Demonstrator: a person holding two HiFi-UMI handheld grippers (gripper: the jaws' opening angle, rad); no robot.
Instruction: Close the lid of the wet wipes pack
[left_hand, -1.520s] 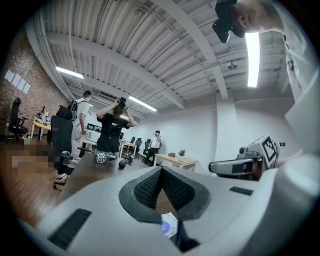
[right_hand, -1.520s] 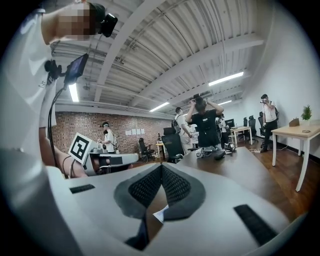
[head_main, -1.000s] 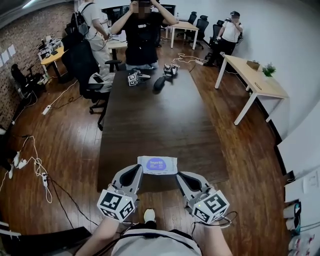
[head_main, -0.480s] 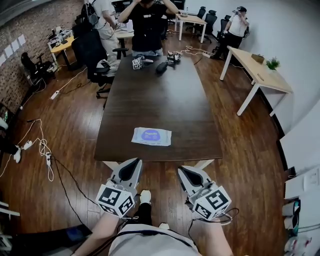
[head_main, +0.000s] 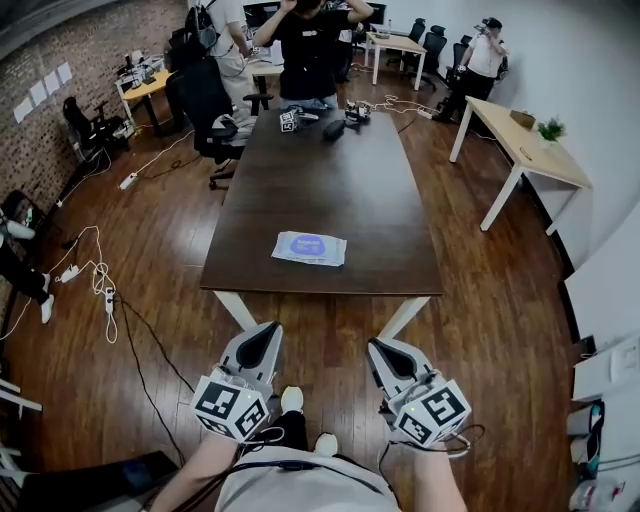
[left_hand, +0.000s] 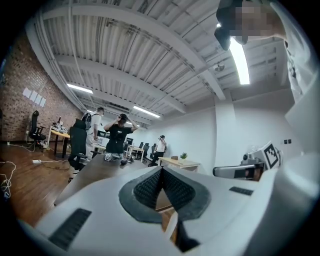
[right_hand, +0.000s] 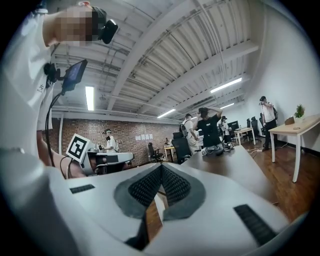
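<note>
Well beyond right gripper (head_main: 382, 347): wipes pack (head_main: 311, 248)

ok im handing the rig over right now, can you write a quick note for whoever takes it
Left gripper: shut, empty.
Right gripper: shut, empty.
Both are over the floor, short of the table's near edge, touching nothing.
Wet wipes pack: lying flat on the table, close to that near edge.
Done: the lid looks flat against the pack in the head view, so it is probably closed; it is too small to be sure.
Left: check the lid up close and press it down if it is lifted.
</note>
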